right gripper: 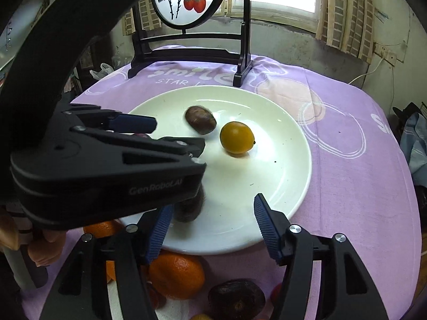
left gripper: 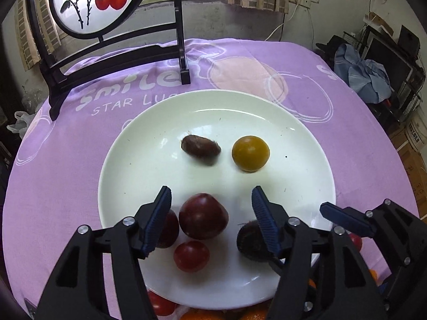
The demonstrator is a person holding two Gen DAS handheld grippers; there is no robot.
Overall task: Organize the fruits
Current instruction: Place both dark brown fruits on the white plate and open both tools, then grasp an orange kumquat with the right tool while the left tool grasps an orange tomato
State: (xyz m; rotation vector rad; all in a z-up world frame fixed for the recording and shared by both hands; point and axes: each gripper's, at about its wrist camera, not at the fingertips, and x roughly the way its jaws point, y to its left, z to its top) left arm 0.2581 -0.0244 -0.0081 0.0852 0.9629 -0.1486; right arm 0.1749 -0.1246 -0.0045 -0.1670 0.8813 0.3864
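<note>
My left jaws (left gripper: pixel 210 202) stand apart and empty above the dark plum (left gripper: pixel 203 216); my right jaws (right gripper: pixel 212 213), also apart, perhaps just beside a fuzzy brown fruit (right gripper: pixel 190 208).

Two close downward views, shared plate (left gripper: pixel 128 165)

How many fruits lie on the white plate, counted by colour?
Dark red: 3
Brown: 2
Yellow: 1
Total: 6 fruits on the plate
</note>
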